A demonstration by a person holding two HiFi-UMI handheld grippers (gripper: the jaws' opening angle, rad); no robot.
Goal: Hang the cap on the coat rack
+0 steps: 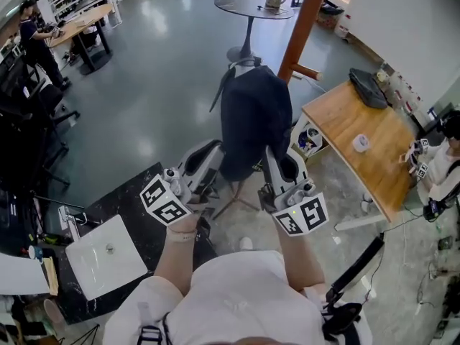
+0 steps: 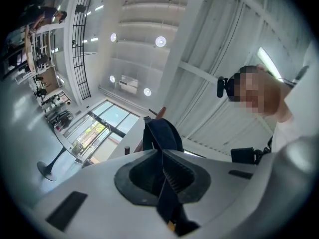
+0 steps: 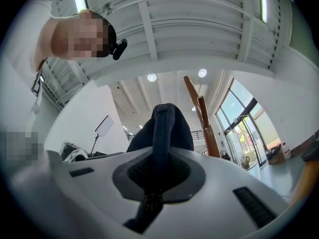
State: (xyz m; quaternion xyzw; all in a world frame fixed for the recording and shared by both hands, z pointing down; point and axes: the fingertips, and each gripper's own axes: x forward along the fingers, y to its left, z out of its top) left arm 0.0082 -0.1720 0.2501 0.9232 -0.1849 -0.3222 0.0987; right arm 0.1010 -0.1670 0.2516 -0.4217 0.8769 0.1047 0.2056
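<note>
A dark navy cap (image 1: 255, 117) hangs between both grippers in front of the brown wooden coat rack pole (image 1: 305, 21), just left of a short peg (image 1: 307, 70). My left gripper (image 1: 206, 160) is shut on the cap's lower left edge. In the left gripper view a strip of the cap (image 2: 162, 133) runs through the closed jaws. My right gripper (image 1: 280, 165) is shut on the cap's lower right edge. The right gripper view shows the cap (image 3: 164, 126) pinched between its jaws, with the rack pole (image 3: 200, 117) just to its right.
A wooden table (image 1: 381, 167) at the right carries a tape roll (image 1: 361, 143) and a black bag (image 1: 369, 87). A person (image 1: 442, 165) sits beyond it. A round table (image 1: 253, 7) stands behind the rack. A white board (image 1: 106, 254) lies at lower left.
</note>
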